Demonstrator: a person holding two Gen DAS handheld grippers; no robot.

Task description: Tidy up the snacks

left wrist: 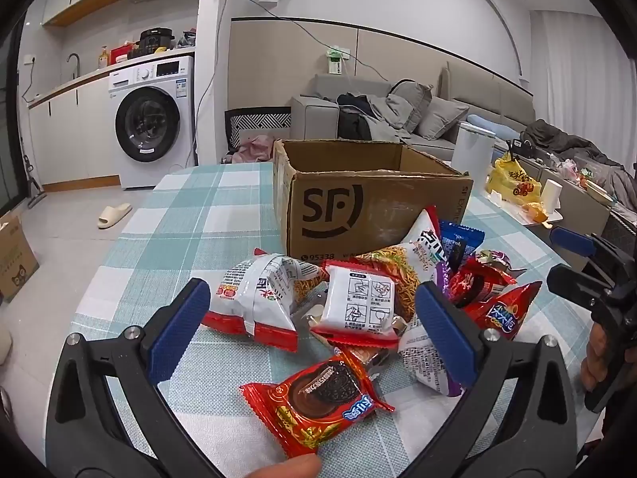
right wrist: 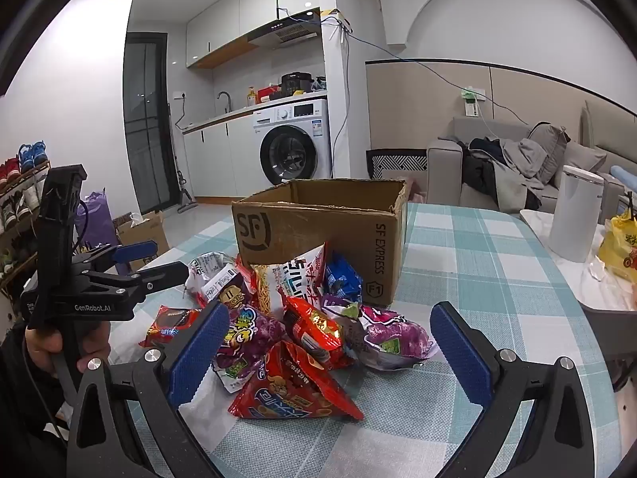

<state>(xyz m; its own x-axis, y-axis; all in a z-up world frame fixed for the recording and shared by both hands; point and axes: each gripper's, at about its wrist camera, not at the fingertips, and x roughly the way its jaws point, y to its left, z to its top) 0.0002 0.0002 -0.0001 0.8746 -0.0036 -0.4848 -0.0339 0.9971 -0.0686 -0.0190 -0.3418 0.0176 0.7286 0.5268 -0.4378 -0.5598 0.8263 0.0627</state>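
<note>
Snack pile sits on bench against open SF box; lower packets overlapped, labels unreadable. My left hand-held gripper and right hand-held gripper hang released, empty. Free bench both sides.

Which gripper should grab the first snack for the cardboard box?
Probably the left gripper: it is open, with the red chocolate-cookie packet lying alone between its fingers, clear of the pile. The right gripper, also open, faces overlapping packets before the brown cardboard box.
</note>
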